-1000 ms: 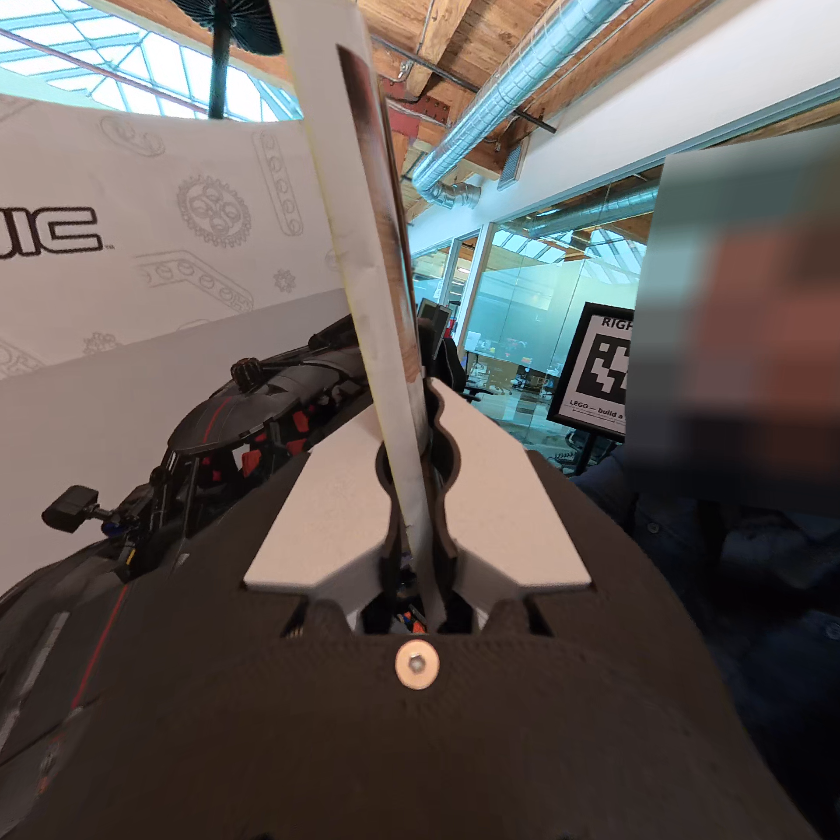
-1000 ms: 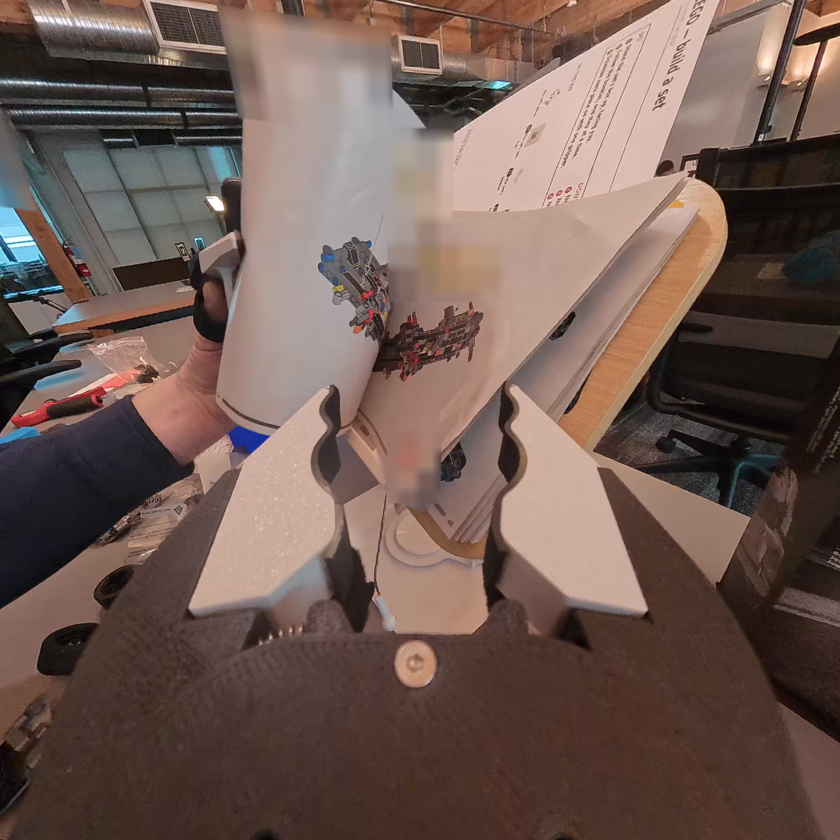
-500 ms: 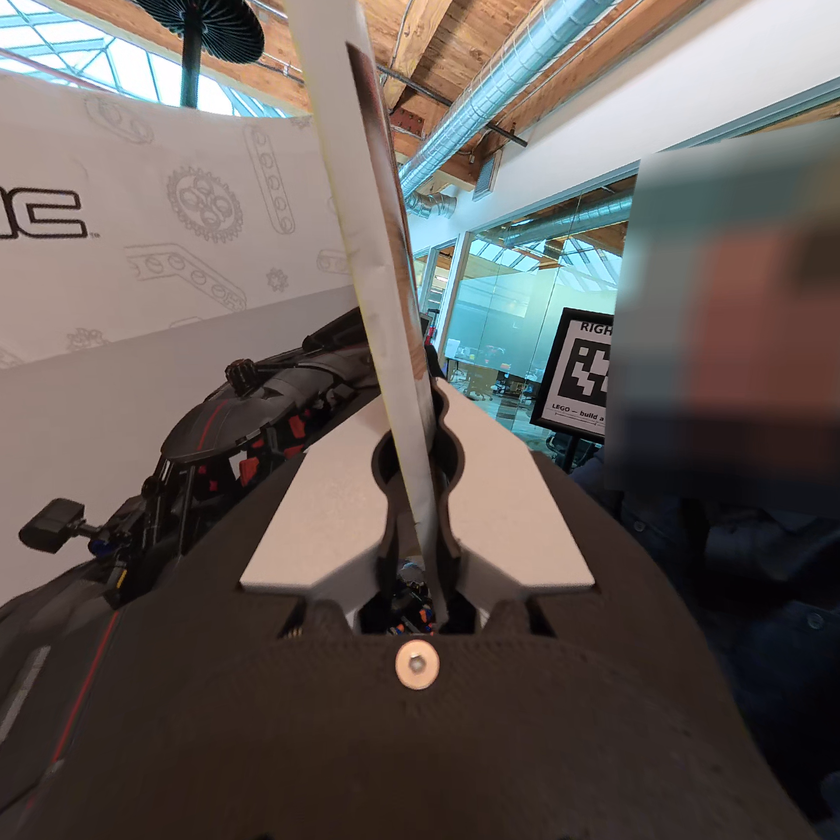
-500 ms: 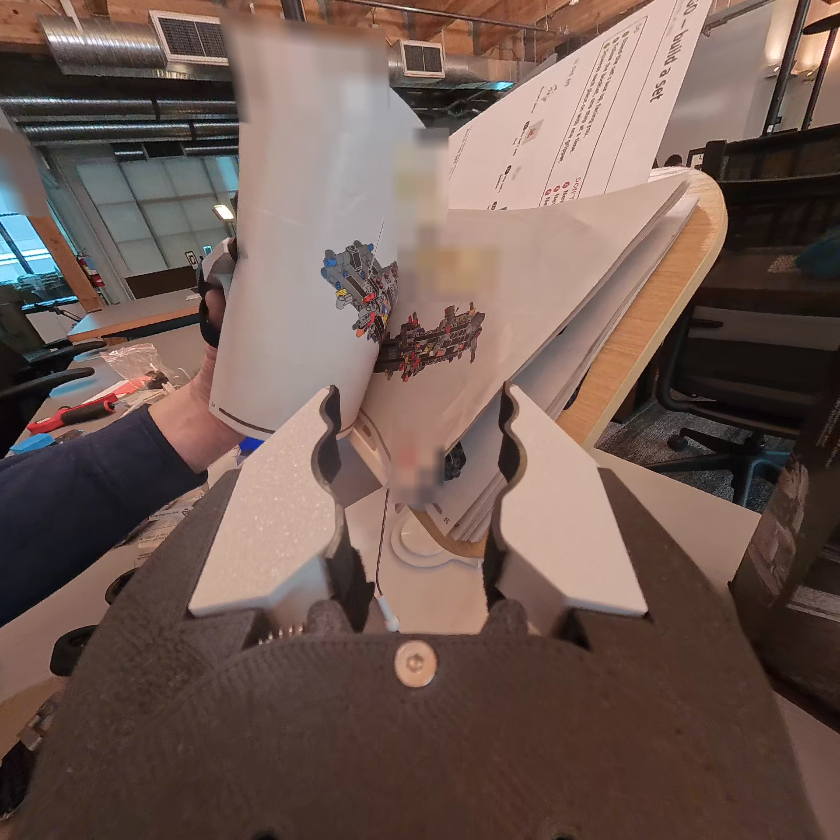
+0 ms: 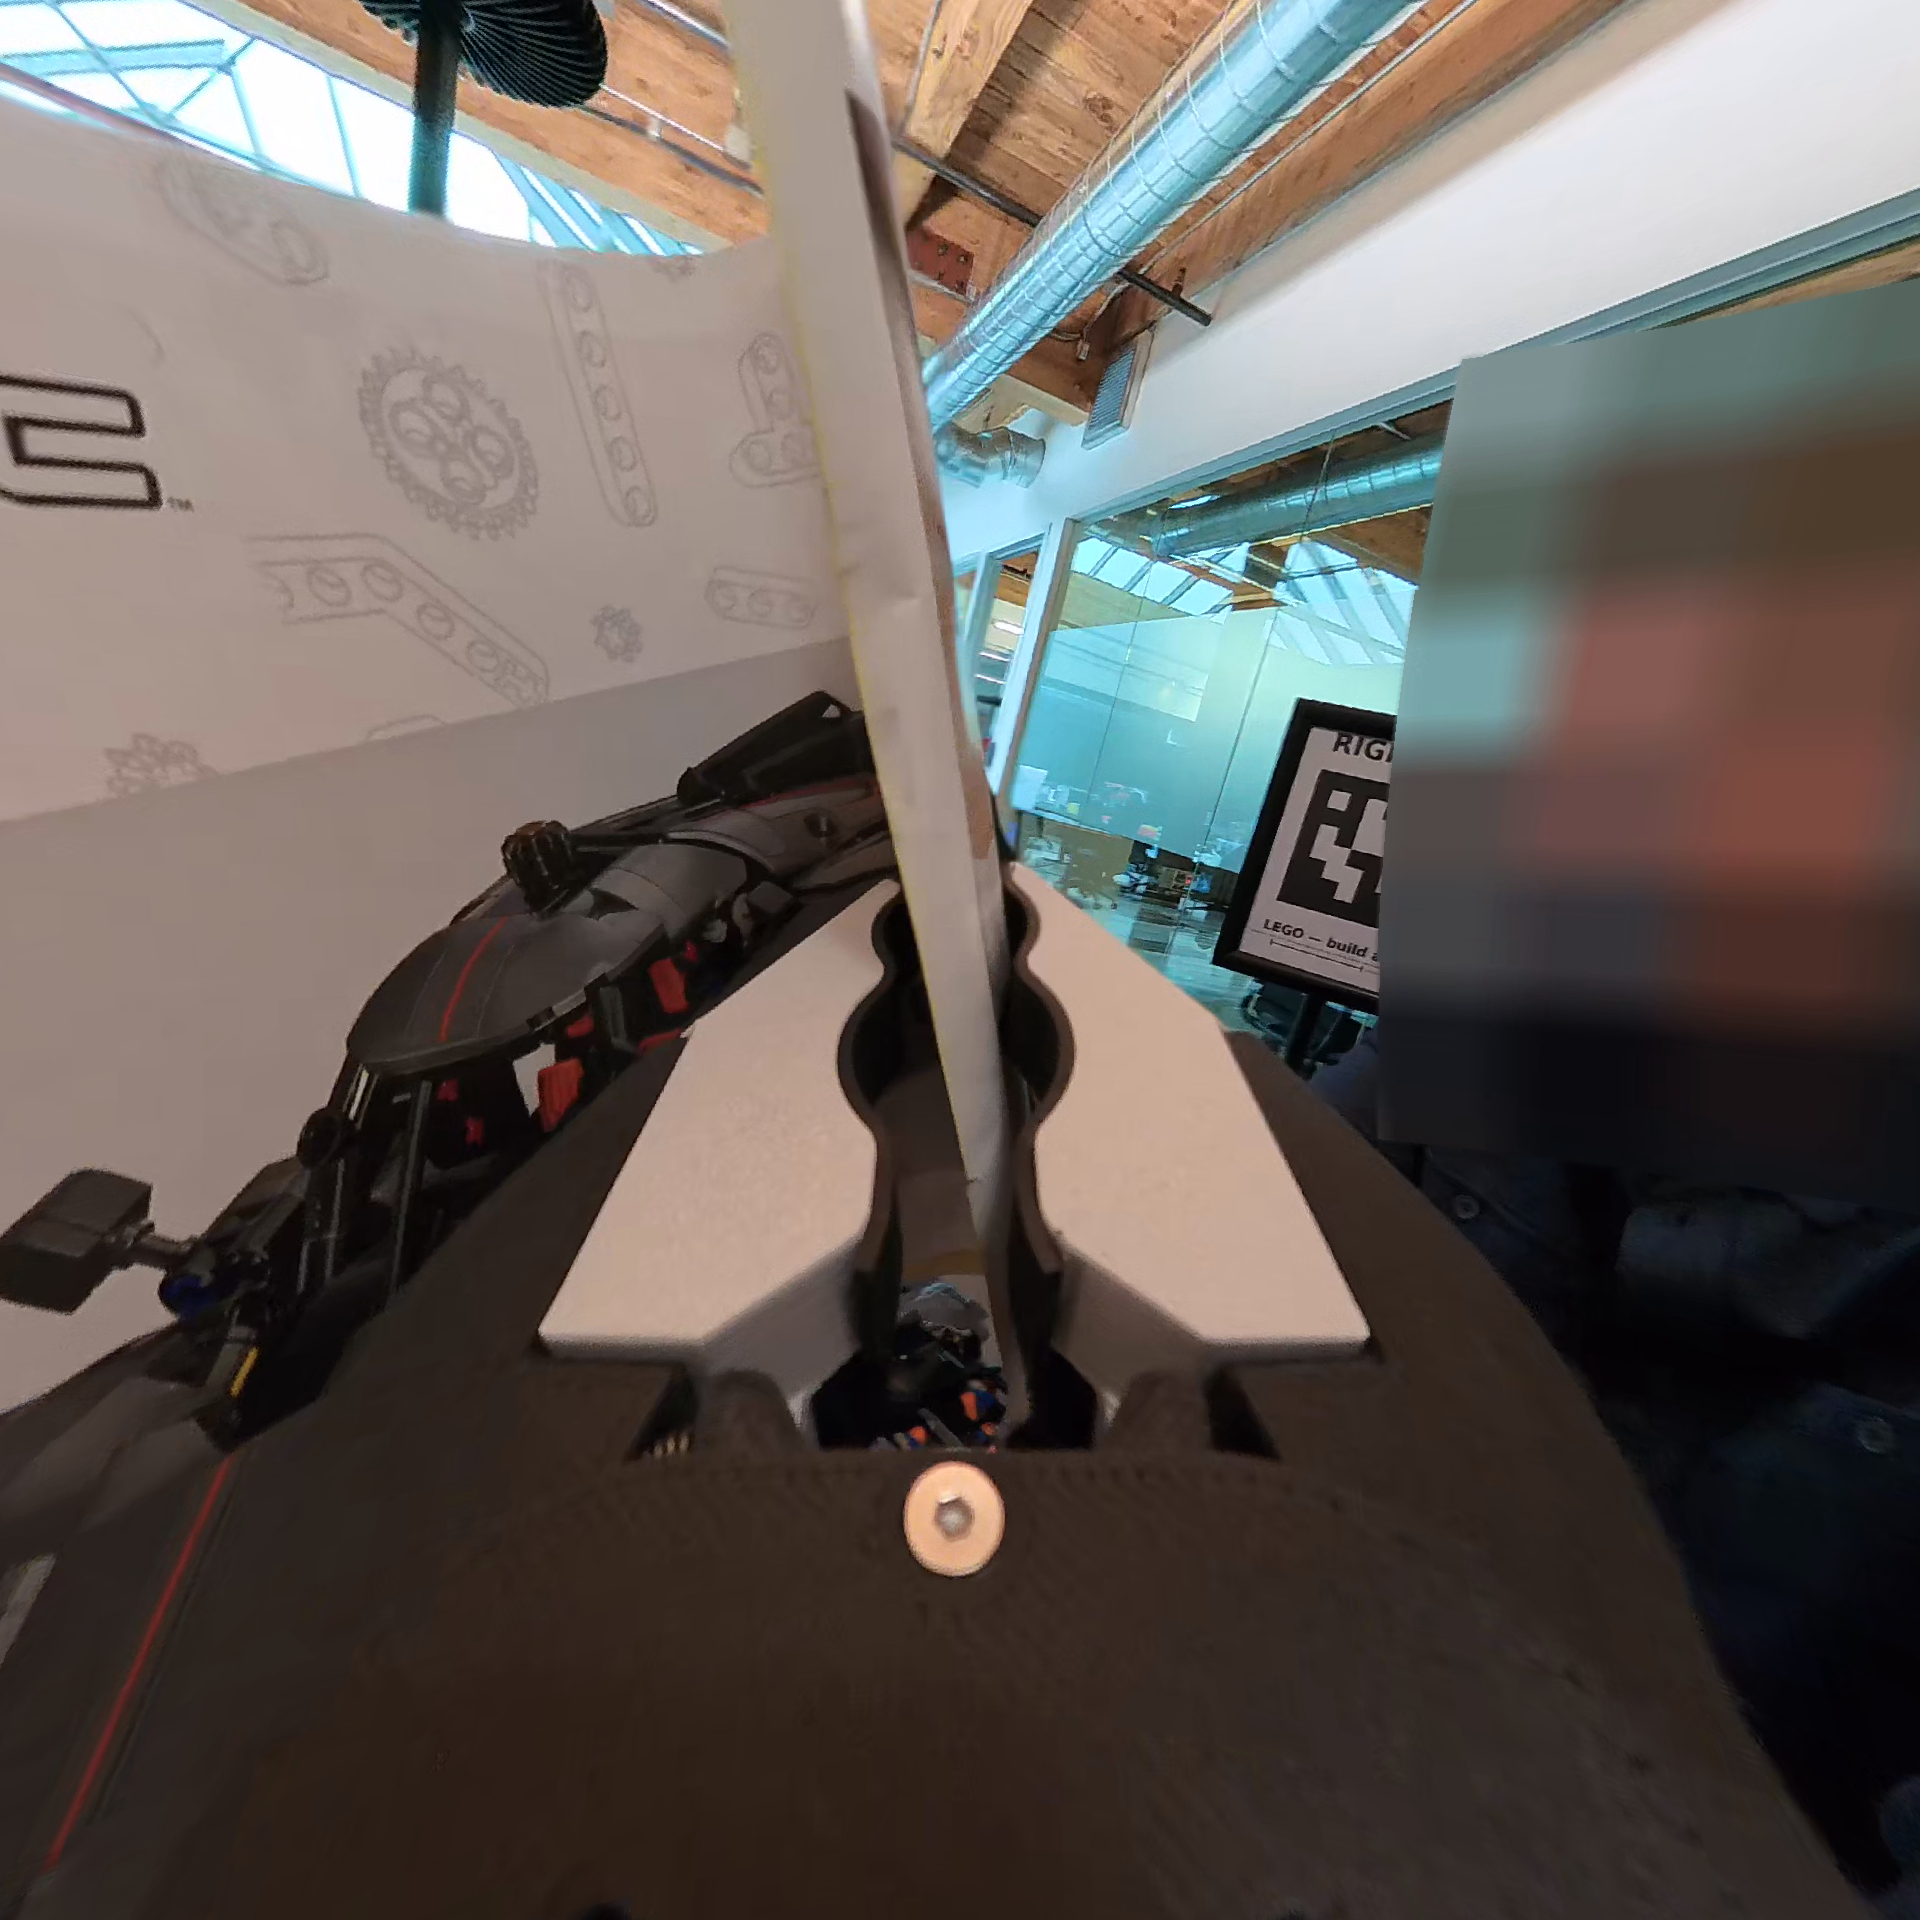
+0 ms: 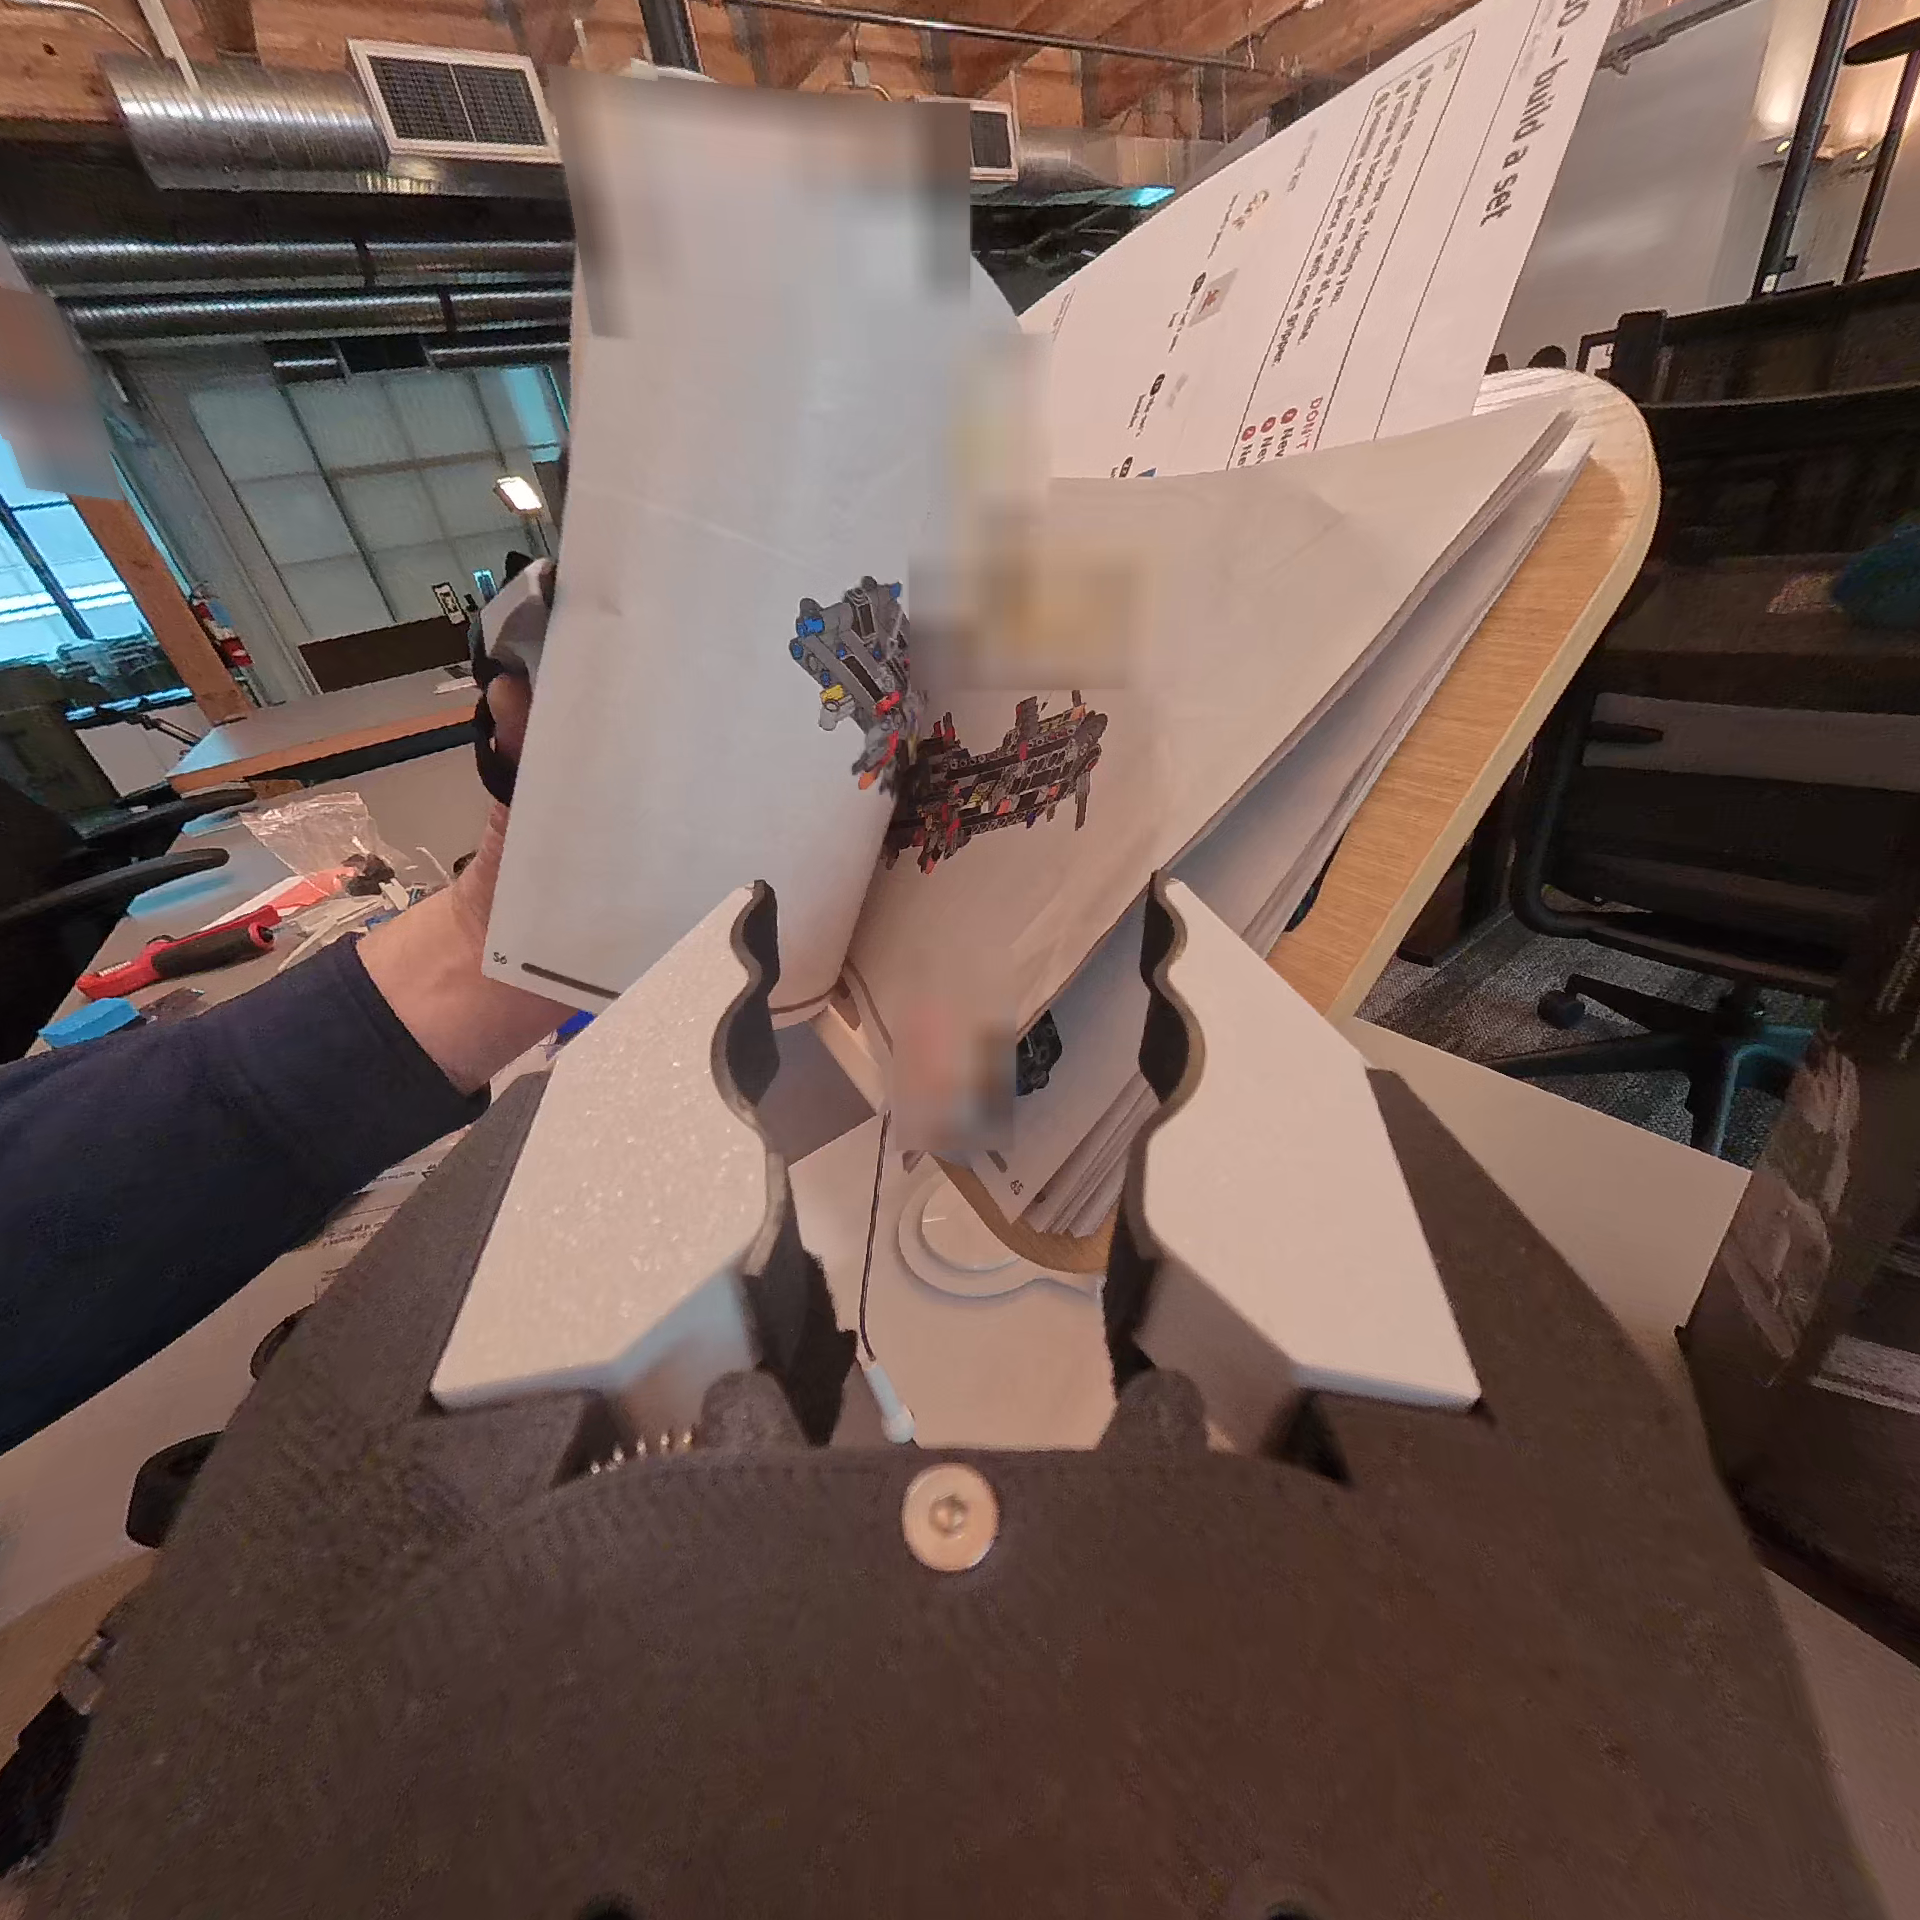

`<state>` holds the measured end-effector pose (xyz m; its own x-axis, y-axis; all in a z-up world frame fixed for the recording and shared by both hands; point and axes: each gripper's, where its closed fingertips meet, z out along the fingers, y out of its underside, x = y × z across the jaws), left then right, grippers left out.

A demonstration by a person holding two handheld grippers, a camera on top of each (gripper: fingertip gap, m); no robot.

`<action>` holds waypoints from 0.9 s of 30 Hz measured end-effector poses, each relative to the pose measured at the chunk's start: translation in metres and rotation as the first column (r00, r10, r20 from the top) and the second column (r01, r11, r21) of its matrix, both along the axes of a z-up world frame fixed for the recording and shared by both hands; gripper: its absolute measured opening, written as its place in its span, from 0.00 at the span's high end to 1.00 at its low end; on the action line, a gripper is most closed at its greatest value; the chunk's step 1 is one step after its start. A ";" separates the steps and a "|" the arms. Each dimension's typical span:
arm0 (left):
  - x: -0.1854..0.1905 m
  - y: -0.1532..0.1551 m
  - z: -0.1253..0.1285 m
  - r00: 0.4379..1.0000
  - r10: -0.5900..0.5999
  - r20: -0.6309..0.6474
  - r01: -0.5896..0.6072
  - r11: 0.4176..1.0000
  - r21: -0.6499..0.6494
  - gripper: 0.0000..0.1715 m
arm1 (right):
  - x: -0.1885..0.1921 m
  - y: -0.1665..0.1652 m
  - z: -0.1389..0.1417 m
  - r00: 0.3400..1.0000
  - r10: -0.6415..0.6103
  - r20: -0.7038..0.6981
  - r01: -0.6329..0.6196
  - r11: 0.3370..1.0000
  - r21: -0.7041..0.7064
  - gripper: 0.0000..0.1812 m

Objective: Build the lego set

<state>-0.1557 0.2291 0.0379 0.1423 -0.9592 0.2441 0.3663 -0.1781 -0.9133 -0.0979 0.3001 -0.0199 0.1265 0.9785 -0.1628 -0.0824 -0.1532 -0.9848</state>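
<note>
Currently turning a page, not yet building. Instruction booklet [image 6: 1195, 665] propped on wooden stand [image 6: 1475, 748]; 1 page [image 5: 914, 644] beside it clamped in left gripper [image 5: 951, 1049]. Right gripper [image 6: 956, 997] agape, empty, below booklet. Next: lay page flat, read step.

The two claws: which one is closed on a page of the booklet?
The left claw: its fingers pinch the lifted page. The right claw is open and empty.

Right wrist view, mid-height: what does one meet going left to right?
red-handled tool → dark blue sleeve → lifted page pinched by the left gripper → open instruction booklet → wooden stand → office chair.
</note>
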 end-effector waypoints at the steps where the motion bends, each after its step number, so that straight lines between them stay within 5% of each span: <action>1: -0.001 0.002 0.000 1.000 0.015 -0.001 -0.015 1.000 0.002 0.94 | 0.000 0.000 0.000 1.000 0.000 0.000 0.000 1.000 0.000 0.62; 27: 0.000 0.001 0.001 1.000 -0.004 0.020 0.004 1.000 -0.006 0.94 | 0.000 0.002 -0.002 1.000 0.007 -0.001 -0.007 1.000 -0.015 0.62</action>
<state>-0.1560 0.2300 0.0390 0.1336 -0.9583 0.2527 0.3837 -0.1851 -0.9047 -0.0976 0.3022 -0.0216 0.1198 0.9769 -0.1771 -0.0821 -0.1680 -0.9824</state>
